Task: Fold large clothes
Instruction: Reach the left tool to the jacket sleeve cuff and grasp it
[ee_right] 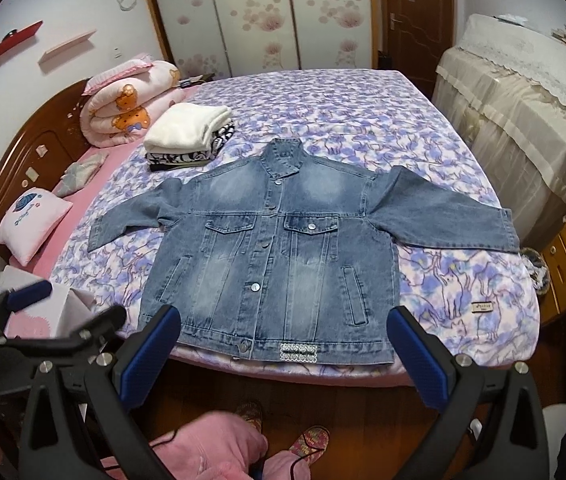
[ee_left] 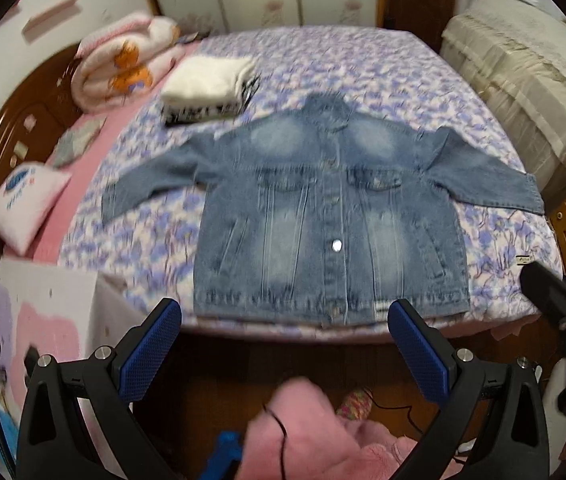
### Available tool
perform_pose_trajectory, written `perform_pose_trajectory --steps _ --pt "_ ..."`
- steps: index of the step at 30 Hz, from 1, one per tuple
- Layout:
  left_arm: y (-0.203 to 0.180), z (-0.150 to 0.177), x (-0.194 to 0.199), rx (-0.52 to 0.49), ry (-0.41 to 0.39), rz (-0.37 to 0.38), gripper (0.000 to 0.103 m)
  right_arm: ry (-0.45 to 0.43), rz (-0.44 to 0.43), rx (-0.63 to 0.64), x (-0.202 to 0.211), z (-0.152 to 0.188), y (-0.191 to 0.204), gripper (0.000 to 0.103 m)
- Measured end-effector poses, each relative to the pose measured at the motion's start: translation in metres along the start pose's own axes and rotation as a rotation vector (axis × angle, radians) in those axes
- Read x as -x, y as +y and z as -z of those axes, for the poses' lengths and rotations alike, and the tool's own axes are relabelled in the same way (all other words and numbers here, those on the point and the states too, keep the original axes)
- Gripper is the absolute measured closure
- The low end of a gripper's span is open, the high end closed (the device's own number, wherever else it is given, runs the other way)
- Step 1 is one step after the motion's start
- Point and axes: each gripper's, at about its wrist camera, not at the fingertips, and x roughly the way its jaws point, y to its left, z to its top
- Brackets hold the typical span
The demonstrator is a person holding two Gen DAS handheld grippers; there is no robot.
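A faded blue denim jacket (ee_left: 323, 216) lies flat and face up on the purple flowered bed (ee_left: 363, 64), buttoned, collar far, hem at the near edge, both sleeves spread out. It also shows in the right wrist view (ee_right: 275, 248). My left gripper (ee_left: 283, 344) is open and empty, hovering in front of the hem, off the bed's near edge. My right gripper (ee_right: 283, 348) is open and empty, also just short of the hem. The right gripper shows at the right edge of the left view (ee_left: 563, 304); the left one shows at the left of the right view (ee_right: 63, 320).
A stack of folded clothes (ee_right: 187, 136) with a white one on top sits at the far left of the bed (ee_right: 463, 280). A rolled pink quilt (ee_right: 123, 104) and a pink pillow (ee_right: 31, 224) lie by the wooden headboard. A covered cabinet (ee_right: 523, 120) stands right. Feet in slippers (ee_right: 307, 440) below.
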Motion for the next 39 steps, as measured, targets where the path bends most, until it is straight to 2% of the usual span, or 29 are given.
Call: perform_pose_trajectory --steps 4,9,18,23,29,35,39 --pt "0.003 0.008 -0.010 0.060 0.047 0.006 0.001 -0.009 -0.024 0.041 -0.001 0.003 -0.005 0.000" --pt "0.016 -0.004 -0.025 0.144 0.061 0.041 0.001 -0.001 -0.027 0.072 -0.014 -0.007 -0.005 0.000" --pt "0.058 -0.039 -0.080 0.240 0.130 0.161 0.001 -0.003 0.023 0.106 -0.055 -0.025 0.009 0.000" --pt "0.108 -0.070 -0.125 0.274 0.183 0.206 0.001 0.065 0.029 0.091 -0.098 -0.046 0.038 0.000" --pt "0.183 -0.105 -0.186 0.330 0.254 0.244 0.001 0.159 0.043 0.053 -0.158 -0.075 0.094 0.000" --pt "0.257 -0.127 -0.251 0.439 0.328 0.299 0.001 0.231 0.076 0.037 -0.209 -0.099 0.150 0.000" --pt "0.301 -0.132 -0.294 0.529 0.334 0.315 0.001 0.262 0.079 0.050 -0.244 -0.115 0.190 0.000"
